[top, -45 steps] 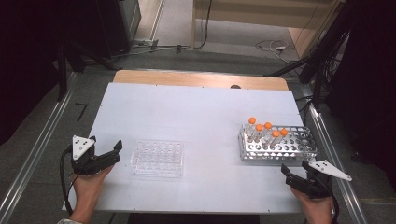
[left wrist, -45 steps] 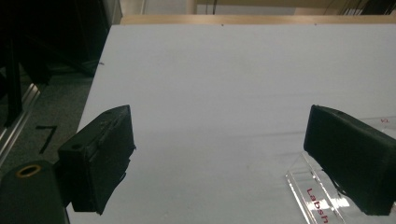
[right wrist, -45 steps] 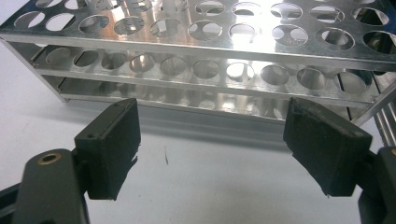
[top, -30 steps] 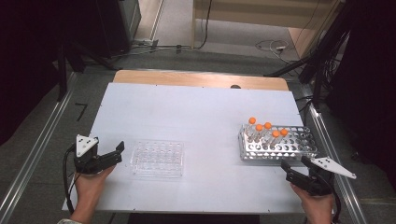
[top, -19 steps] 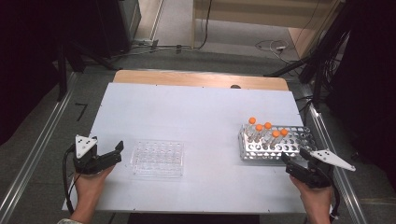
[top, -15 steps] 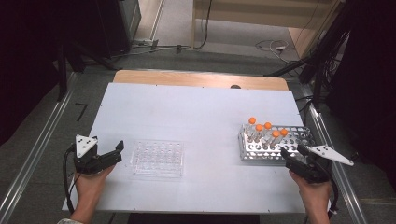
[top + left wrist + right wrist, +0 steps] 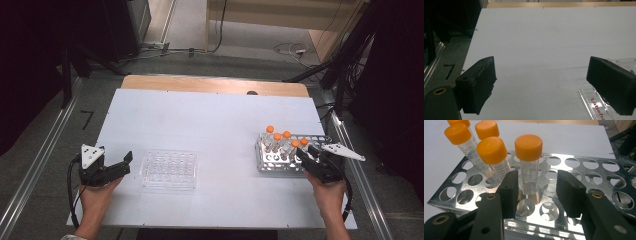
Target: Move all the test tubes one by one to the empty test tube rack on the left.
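Two grippers work at the table [image 7: 210,120]. Left of the metal rack [image 7: 285,162], the left gripper [image 7: 120,165] gapes empty beside a clear tray [image 7: 168,170], whose red lettering, cut off, reads "Labsha". At the rack's near edge, the right gripper [image 7: 536,192] has been closing; the nearest orange-capped tube [image 7: 529,167] stands just beyond its pads, untouched.

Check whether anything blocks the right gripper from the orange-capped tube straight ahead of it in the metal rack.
Nothing visible does. The nearest tube stands upright just beyond the right gripper, in line with the gap between its jaws, which have just been closing and do not touch it. The other tubes lean away beside it.
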The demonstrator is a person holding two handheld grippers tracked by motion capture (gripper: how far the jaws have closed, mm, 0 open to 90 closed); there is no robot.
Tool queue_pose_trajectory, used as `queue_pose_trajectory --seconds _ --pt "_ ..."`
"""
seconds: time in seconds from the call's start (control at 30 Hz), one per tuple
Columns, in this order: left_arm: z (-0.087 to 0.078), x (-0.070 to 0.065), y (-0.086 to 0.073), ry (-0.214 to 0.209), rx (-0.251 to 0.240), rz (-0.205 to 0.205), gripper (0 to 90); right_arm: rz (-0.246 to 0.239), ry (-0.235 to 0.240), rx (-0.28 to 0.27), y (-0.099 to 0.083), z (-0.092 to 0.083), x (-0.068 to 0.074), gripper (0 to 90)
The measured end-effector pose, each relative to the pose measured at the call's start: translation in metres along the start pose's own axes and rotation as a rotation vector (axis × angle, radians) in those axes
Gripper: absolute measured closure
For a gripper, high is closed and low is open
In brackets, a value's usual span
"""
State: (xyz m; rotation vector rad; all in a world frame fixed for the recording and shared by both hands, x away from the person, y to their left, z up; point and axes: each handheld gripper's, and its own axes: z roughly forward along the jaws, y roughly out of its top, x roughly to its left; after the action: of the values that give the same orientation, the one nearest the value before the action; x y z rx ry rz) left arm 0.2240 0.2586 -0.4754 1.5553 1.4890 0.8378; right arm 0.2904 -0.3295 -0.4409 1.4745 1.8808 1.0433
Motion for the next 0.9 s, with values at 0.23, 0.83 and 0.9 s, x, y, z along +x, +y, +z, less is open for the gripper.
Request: queue_pose_trajectory --seconds 0.23,0.83,0.9 --pt "0.0 -0.001 0.0 0.001 0.001 0.005 9.8 -0.02 -0.007 0.005 0.001 0.008 0.003 61.7" --pt "0.001 -0.002 0.0 -0.005 0.008 0.007 9.9 -0.02 0.001 -0.037 0.005 0.005 0.006 72.1" --pt "0.001 -0.002 0.0 -0.007 0.009 0.008 9.9 -0.022 0.003 -0.054 0.008 0.0 0.006 72.0"
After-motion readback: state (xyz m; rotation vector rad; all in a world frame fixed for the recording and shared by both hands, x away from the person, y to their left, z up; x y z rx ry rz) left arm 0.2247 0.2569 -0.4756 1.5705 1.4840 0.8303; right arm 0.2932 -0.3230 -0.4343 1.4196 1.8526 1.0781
